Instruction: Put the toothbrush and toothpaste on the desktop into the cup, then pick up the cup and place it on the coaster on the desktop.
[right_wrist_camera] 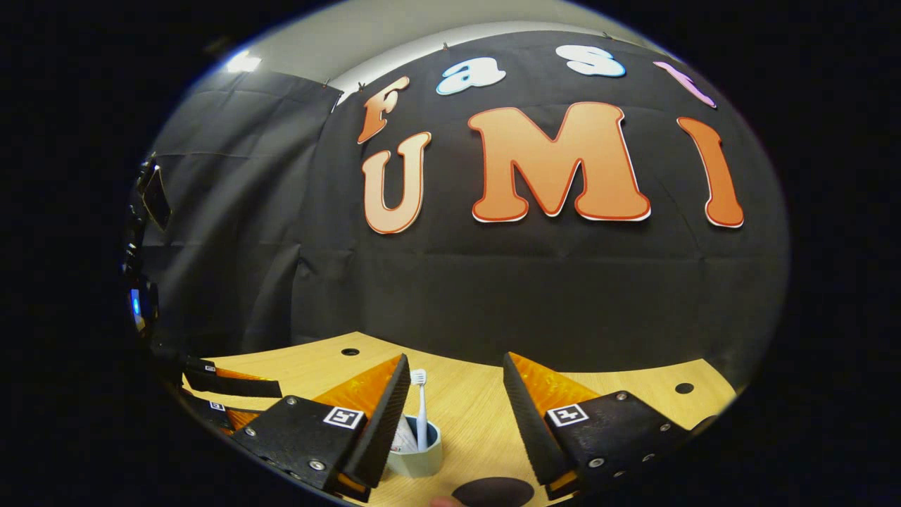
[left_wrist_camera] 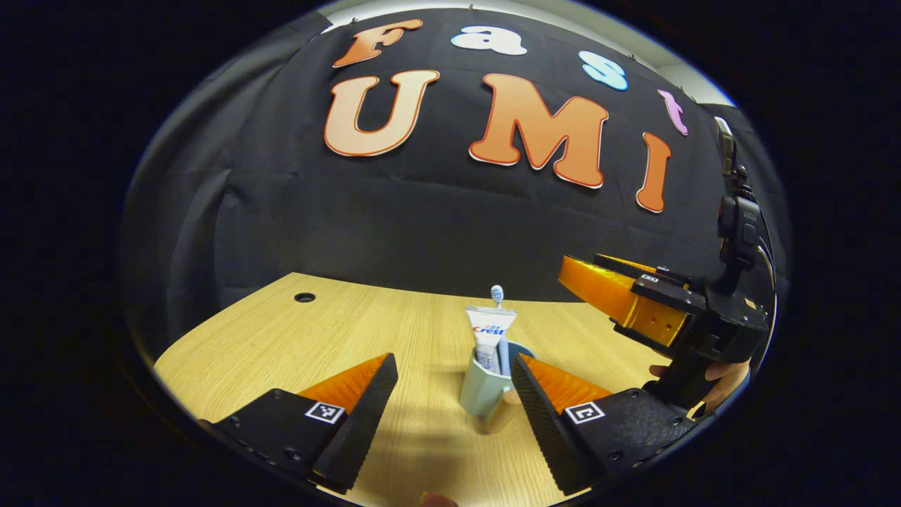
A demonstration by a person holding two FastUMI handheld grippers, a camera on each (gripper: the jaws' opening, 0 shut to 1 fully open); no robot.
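At the near edge of the left gripper view, the left hand-held gripper (left_wrist_camera: 454, 394): two black, orange-backed fingers spread wide apart, holding nothing, poised above the counter (left_wrist_camera: 281, 345), which is light wood-grain.

Between and just beyond those fingers, the cup (left_wrist_camera: 482, 391): pale grey-green, upright on the counter, its right side partly hidden by the right finger; whether that finger touches it cannot be told.

Inside the cup, the toothpaste (left_wrist_camera: 489, 334): a white tube standing on end, flat crimped end uppermost. Behind it in the same cup, the toothbrush (left_wrist_camera: 497, 294): head up, bristle end showing above the tube.

To the right in the same view, the right hand-held gripper (left_wrist_camera: 605, 285): raised above the counter, well apart from the cup, with a hand (left_wrist_camera: 718, 380) on its grip below.

At the near edge of the right gripper view, that gripper's fingers stand apart and empty. Just below, at the bottom edge, the coaster (right_wrist_camera: 493, 491): a dark round disc lying flat, just beside the cup and apart from it.

Farther back on the counter, a cable hole (left_wrist_camera: 305, 297) near the far edge.
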